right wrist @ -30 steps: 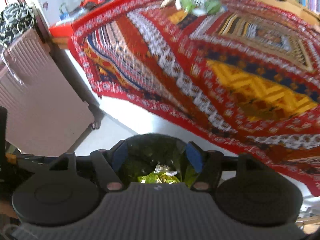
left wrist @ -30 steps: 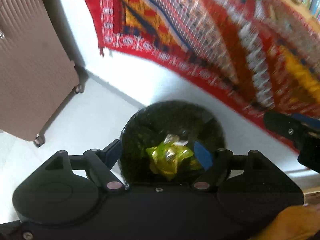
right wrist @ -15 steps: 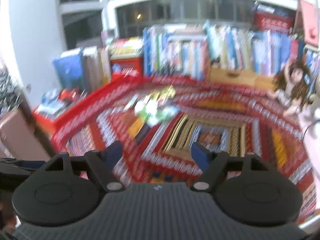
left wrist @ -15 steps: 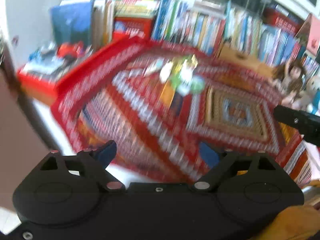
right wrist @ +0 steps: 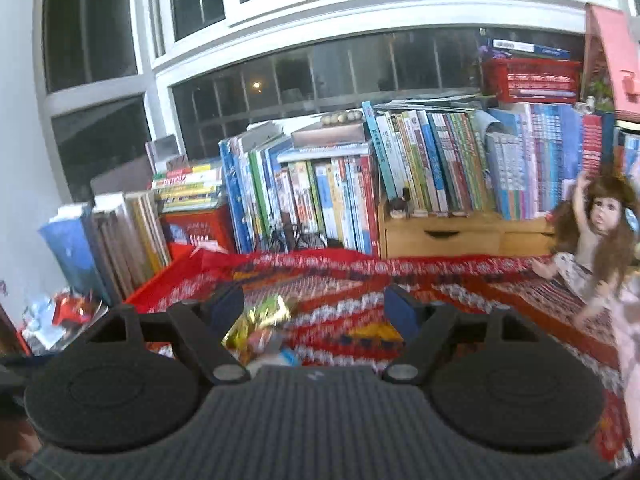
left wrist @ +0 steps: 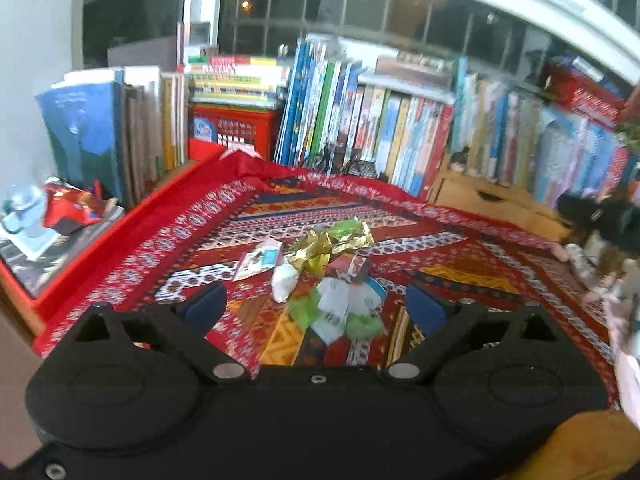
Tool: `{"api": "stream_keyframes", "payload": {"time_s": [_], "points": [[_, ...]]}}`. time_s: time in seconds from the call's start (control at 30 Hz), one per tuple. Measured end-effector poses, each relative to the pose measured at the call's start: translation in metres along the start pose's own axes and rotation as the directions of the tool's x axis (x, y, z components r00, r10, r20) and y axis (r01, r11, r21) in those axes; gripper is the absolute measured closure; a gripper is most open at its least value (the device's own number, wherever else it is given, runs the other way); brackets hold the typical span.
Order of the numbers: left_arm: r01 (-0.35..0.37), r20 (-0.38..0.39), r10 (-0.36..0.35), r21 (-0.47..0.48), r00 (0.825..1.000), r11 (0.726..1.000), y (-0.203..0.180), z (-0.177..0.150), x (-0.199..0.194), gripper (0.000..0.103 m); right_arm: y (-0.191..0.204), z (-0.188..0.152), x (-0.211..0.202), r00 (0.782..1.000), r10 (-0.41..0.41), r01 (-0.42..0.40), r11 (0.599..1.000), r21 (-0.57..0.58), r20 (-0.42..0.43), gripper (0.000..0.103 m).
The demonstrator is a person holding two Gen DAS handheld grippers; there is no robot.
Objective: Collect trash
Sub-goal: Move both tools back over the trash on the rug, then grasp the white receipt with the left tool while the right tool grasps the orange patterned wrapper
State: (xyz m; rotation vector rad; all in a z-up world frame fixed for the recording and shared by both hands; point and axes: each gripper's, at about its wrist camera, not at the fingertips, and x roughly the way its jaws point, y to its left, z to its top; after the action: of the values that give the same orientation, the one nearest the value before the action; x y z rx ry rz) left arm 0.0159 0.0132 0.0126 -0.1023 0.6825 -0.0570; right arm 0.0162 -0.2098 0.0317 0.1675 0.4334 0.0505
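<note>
Both views have swung up from the black bin seen a second ago to the red patterned cloth (left wrist: pixel 460 276) and the books (right wrist: pixel 360 192) behind it. The trash (left wrist: pixel 332 280), a loose heap of gold foil, green scraps and white paper, lies mid-cloth. The left gripper (left wrist: pixel 316 308) and right gripper (right wrist: pixel 314 308) hover near the heap, fingers wide apart, holding nothing.

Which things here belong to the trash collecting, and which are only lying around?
For the job:
- crumpled gold foil wrapper
- white crumpled tissue
- green plastic scraps
- white paper labels
- open left gripper
- open right gripper

Lying about:
- upright row of books
- long-haired doll
- red patterned cloth
</note>
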Motion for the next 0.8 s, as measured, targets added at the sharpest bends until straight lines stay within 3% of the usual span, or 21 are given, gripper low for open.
{"api": "stream_keyframes", "payload": {"time_s": [0.23, 0.47, 0.5, 0.57, 0.6, 0.8], "points": [[-0.074, -0.104, 0.074, 0.008, 0.992, 0.997, -0.032, 0.002, 0.116, 0.008, -0.034, 0.006, 0.073, 0.994, 0.053, -0.056, 0.998, -0.031, -0.093, 0.016], [-0.127, -0.214, 0.120, -0.020, 0.969, 0.992, -0.032, -0.010, 0.183, 0.017, -0.050, -0.009, 0.132, 0.974, 0.104, -0.108, 0.994, -0.008, -0.202, 0.016], [-0.122, -0.225, 0.112, -0.029, 0.968, 0.992, -0.031, -0.011, 0.188, 0.026, -0.050, -0.011, 0.141, 0.970, 0.112, -0.115, 0.993, -0.003, -0.217, 0.016], [-0.099, -0.260, 0.083, -0.049, 0.962, 0.994, -0.027, -0.013, 0.196, 0.056, -0.049, -0.016, 0.155, 0.962, 0.131, -0.132, 0.991, 0.009, -0.241, 0.016], [-0.096, -0.283, 0.078, -0.049, 0.956, 0.994, -0.026, -0.012, 0.198, 0.061, -0.047, -0.017, 0.163, 0.957, 0.141, -0.142, 0.990, 0.015, -0.252, 0.016], [-0.089, -0.218, 0.075, -0.055, 0.973, 0.995, -0.020, 0.000, 0.167, 0.061, -0.025, -0.034, 0.218, 0.916, 0.210, -0.209, 0.977, 0.041, -0.343, 0.015]]}}
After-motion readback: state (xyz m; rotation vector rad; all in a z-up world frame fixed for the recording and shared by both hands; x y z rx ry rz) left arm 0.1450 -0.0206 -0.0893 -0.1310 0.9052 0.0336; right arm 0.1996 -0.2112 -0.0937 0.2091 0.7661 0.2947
